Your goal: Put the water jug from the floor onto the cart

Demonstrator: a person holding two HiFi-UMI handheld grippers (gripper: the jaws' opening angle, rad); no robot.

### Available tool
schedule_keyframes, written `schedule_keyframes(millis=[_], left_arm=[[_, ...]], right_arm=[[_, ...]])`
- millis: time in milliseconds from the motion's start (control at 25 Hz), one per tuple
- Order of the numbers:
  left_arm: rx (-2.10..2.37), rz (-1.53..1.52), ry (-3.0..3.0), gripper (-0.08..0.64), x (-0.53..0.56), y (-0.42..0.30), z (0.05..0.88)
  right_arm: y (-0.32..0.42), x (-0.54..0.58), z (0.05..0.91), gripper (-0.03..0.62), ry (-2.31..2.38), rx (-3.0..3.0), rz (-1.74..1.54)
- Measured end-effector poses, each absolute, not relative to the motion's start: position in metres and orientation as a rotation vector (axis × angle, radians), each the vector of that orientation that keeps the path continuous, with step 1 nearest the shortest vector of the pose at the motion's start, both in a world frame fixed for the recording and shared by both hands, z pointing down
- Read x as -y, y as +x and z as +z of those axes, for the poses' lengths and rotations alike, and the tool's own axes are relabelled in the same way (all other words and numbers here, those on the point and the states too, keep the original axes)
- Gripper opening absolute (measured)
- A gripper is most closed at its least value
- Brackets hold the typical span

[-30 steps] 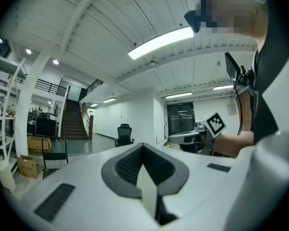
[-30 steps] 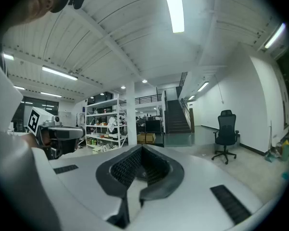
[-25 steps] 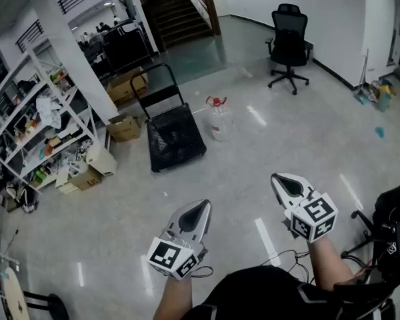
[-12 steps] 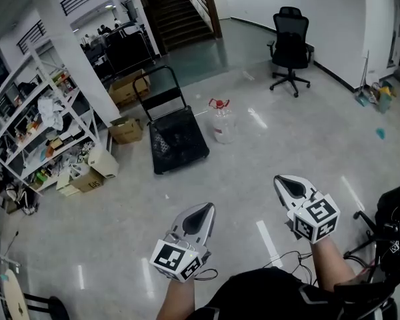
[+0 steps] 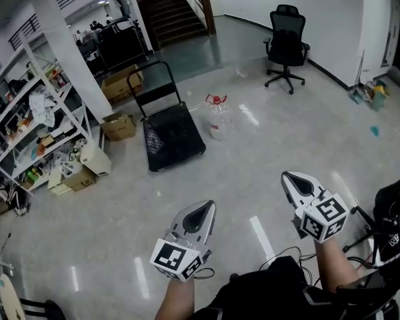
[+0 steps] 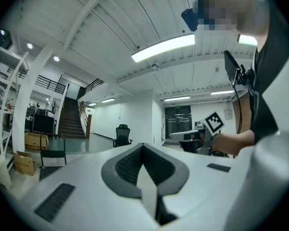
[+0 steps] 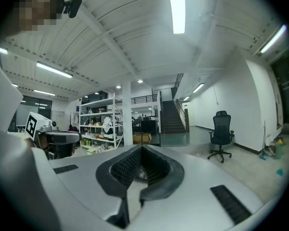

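Observation:
The clear water jug with a red handle on top stands upright on the grey floor, just right of the black flat cart. The cart has an upright push handle at its far end. In the head view my left gripper and right gripper are held low in front of me, far short of the jug and pointing toward it. Both have their jaws together with nothing between them. The left gripper view shows the cart's handle far off at the left; the jug is hidden behind the gripper bodies in both gripper views.
White shelving crowded with items runs along the left, with cardboard boxes on the floor near the cart. A black office chair stands at the back right before a white wall. Stairs rise at the back. Cables and a chair base lie by my right side.
Both grippers have drifted slightly forward and to the right in the head view; the view itself has shifted a little. Their jaws stay together.

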State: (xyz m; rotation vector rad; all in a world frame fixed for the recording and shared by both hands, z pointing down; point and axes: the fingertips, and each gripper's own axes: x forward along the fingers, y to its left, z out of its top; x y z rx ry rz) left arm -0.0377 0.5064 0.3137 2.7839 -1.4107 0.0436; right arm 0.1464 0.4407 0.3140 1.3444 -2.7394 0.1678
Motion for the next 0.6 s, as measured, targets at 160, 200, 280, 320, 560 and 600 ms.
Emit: schedule_keyframes(millis=[160,200,280,320,560,600], left_arm=[[1.363,0.034,2.762,-0.008,-0.489,-0.04,0.32],[1.35,0.037,2.763,-0.008,-0.484,-0.037,0.32],[1.336,0.059,2.772,-0.008,-0.471,-0.03,0.324],[1.332,0.071,2.777,-0.008,-0.462,-0.027,0.326],[1.4,0.091,2.733,-0.008,-0.376,-0.016,0.325],[1.416,0.089,2.723,-0.008,-0.358,-0.011,0.323]], right_arm=[[0.14,-0.43,0.319,0.002,1.335,2.703,0.175],[0.141,-0.425,0.32,0.002,1.33,2.698,0.173],[0.145,-0.41,0.323,0.002,1.33,2.693,0.169],[0.147,-0.4,0.325,0.002,1.328,2.697,0.173],[0.154,-0.314,0.332,0.002,1.281,2.758,0.199],[0.16,-0.294,0.331,0.002,1.277,2.767,0.202]])
